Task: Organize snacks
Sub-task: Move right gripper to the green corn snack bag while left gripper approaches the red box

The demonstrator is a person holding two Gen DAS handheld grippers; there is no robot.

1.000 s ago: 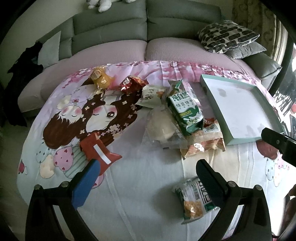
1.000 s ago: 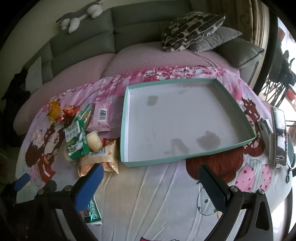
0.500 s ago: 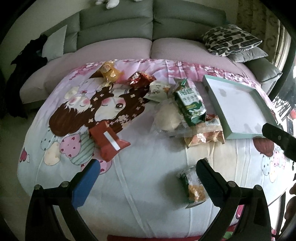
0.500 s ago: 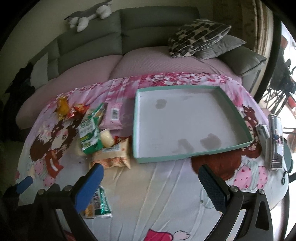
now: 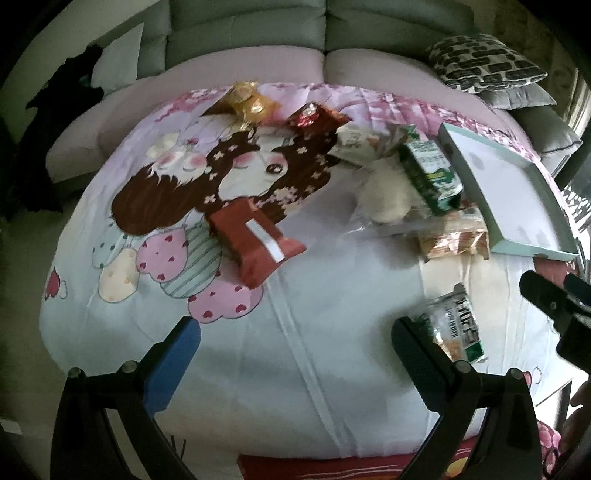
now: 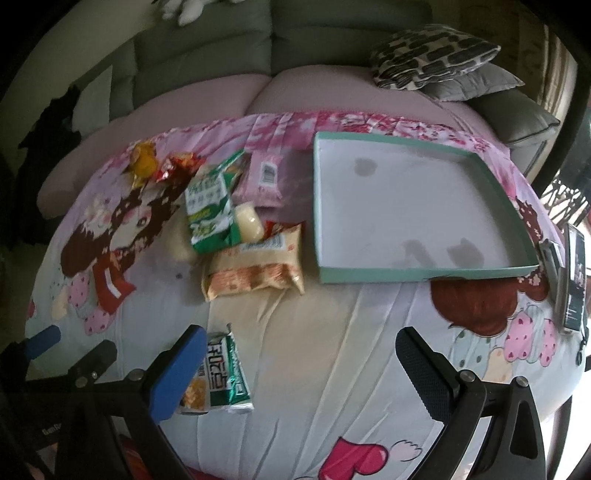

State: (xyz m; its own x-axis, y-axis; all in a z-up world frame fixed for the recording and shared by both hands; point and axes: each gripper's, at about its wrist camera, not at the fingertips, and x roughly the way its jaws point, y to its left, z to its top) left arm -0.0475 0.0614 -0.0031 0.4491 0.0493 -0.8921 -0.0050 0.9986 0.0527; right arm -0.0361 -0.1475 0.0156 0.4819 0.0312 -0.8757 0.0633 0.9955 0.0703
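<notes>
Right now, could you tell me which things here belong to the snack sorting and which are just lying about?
For the job: tray, green biscuit pack, orange pack, near green packet, pink pack, yellow snack, red snack, both open grippers.

Lying about: patterned pillow, plush toy, phone, sofa.

Both claws have drawn back and risen from the counter (image 6: 332,332), so more of its near edge shows in each view. The green snack packet (image 6: 219,373) now lies beside the right claw (image 6: 301,363), and the left claw (image 5: 295,354) sits farther from the red packet (image 5: 255,243).
</notes>
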